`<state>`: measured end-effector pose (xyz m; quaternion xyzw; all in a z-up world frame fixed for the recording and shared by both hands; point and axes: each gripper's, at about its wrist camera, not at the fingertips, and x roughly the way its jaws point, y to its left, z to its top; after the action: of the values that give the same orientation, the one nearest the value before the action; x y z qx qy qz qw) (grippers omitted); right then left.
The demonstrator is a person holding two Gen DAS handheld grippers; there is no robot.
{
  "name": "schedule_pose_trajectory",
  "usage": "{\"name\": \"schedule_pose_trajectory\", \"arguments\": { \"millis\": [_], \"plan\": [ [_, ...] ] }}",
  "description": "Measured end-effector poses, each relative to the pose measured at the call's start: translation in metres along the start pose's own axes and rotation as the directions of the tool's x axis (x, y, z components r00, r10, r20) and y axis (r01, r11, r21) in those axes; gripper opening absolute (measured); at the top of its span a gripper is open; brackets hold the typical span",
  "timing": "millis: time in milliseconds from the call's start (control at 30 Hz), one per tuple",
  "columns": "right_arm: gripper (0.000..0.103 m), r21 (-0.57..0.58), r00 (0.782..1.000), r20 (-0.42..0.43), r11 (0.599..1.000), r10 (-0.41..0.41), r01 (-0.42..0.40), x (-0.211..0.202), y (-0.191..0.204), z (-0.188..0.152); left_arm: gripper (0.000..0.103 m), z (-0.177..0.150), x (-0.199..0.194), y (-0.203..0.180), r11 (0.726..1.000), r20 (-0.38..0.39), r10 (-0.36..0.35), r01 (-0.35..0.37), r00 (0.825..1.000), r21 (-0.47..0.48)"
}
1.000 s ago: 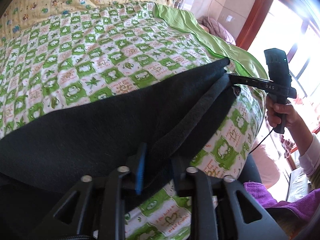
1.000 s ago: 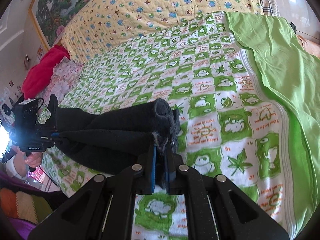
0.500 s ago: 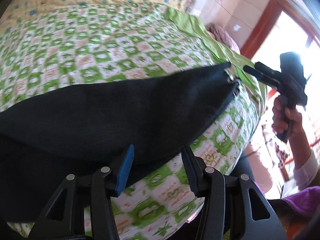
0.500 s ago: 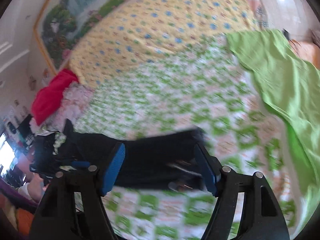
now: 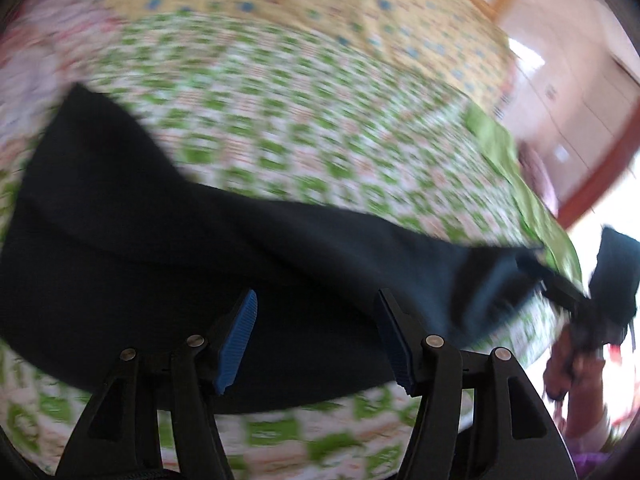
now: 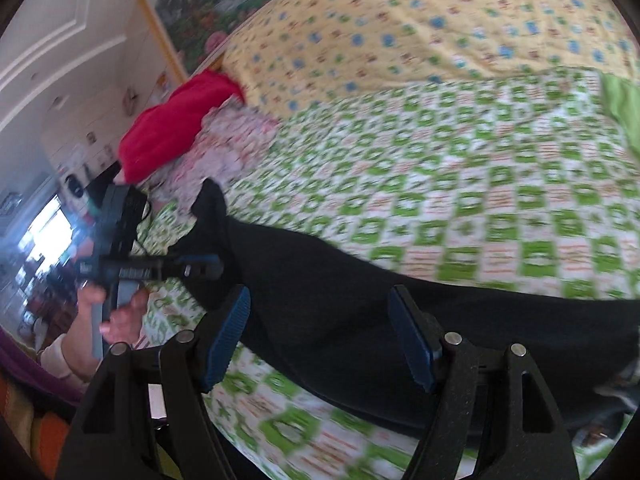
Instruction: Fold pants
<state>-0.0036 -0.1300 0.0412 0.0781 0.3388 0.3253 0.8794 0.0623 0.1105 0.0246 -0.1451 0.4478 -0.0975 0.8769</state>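
Left wrist view: the left gripper (image 5: 316, 336) hovers with jaws spread wide, empty, over the dark matte pants (image 5: 168, 264), which lie flat across the green-checked quilt (image 5: 304, 128).

Right wrist view: the right gripper (image 6: 320, 340), likewise agape and empty, hangs above the pants (image 6: 360, 300); a red pillow (image 6: 172, 120) lies beyond them.

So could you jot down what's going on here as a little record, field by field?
garment: dark navy fabric pants, lying stretched out across the bed
surface: green-and-white checked bedspread
left tool: open, nothing gripped, over the pants
right tool: open, nothing gripped, over the pants
nearby: red cushion, yellow patterned quilt, plain green sheet
fold state: hard to tell, pictures blurred
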Motion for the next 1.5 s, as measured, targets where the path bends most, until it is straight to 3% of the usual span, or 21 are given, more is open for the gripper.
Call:
{"name": "schedule_pose_trajectory", "arguments": {
  "millis": [133,233,533,667,767,800,833,933,1033,1167,1233,1267,1300,1367,1500],
  "plan": [
    [0.073,-0.041,0.999,-0.029,0.999,0.03,-0.031,0.027,0.019,0.004,0.066,0.024,-0.018,0.039,0.985,0.04,0.112,-0.105,0.993,-0.139],
    [0.073,-0.104,0.997,-0.053,0.993,0.049,-0.054,0.052,0.042,0.009,0.066,0.042,-0.024,0.06,0.965,0.051,0.156,-0.141,0.986,-0.22],
    [0.07,-0.275,0.988,-0.123,0.953,0.094,-0.124,0.104,0.103,0.013,0.066,0.071,-0.006,0.069,0.921,-0.019,0.282,-0.276,0.959,-0.275],
    [0.059,-0.283,0.974,-0.169,0.939,0.152,-0.195,0.124,0.116,0.013,0.065,0.073,0.009,0.072,0.894,-0.052,0.35,-0.35,0.935,-0.279],
    [0.055,-0.27,0.963,-0.211,0.937,0.167,-0.222,0.146,0.118,0.013,0.047,0.072,0.015,0.08,0.897,-0.063,0.342,-0.345,0.938,-0.276],
    [0.051,-0.269,0.962,-0.221,0.939,0.158,-0.216,0.152,0.119,0.012,0.037,0.07,0.017,0.082,0.9,-0.066,0.335,-0.34,0.94,-0.272],
    [0.049,-0.271,0.962,-0.238,0.942,0.132,-0.197,0.163,0.118,0.013,0.025,0.069,0.017,0.083,0.904,-0.064,0.328,-0.333,0.943,-0.269],
    [0.044,-0.311,0.971,-0.234,0.944,0.035,-0.109,0.181,0.116,0.014,0.014,0.063,0.013,0.082,0.916,-0.046,0.32,-0.321,0.946,-0.242],
    [0.042,-0.353,0.977,-0.208,0.935,-0.05,-0.028,0.191,0.113,0.017,0.009,0.056,0.005,0.081,0.925,-0.021,0.306,-0.302,0.952,-0.23],
    [0.039,-0.386,0.977,-0.191,0.923,-0.091,0.011,0.197,0.11,0.02,0.007,0.047,-0.007,0.085,0.937,0.005,0.26,-0.25,0.966,-0.244],
    [0.03,-0.423,0.973,-0.199,0.906,-0.116,0.021,0.206,0.11,0.02,0.006,0.043,-0.009,0.086,0.942,0.011,0.242,-0.233,0.97,-0.244],
    [0.018,-0.441,0.969,-0.213,0.897,-0.128,0.021,0.21,0.11,0.02,0.006,0.043,-0.009,0.087,0.943,0.014,0.235,-0.224,0.972,-0.245],
    [0.013,-0.45,0.965,-0.222,0.893,-0.137,0.023,0.213,0.11,0.019,0.006,0.041,-0.01,0.087,0.947,0.026,0.221,-0.208,0.975,-0.244],
    [0.007,-0.456,0.963,-0.233,0.89,-0.136,0.016,0.213,0.111,0.021,0.005,0.039,-0.015,0.087,0.95,0.042,0.215,-0.2,0.976,-0.239],
    [0.006,-0.431,0.973,-0.227,0.9,-0.049,-0.055,0.185,0.127,0.035,0.005,0.033,-0.041,0.088,0.959,0.124,0.205,-0.174,0.971,-0.225]
  ]
}}
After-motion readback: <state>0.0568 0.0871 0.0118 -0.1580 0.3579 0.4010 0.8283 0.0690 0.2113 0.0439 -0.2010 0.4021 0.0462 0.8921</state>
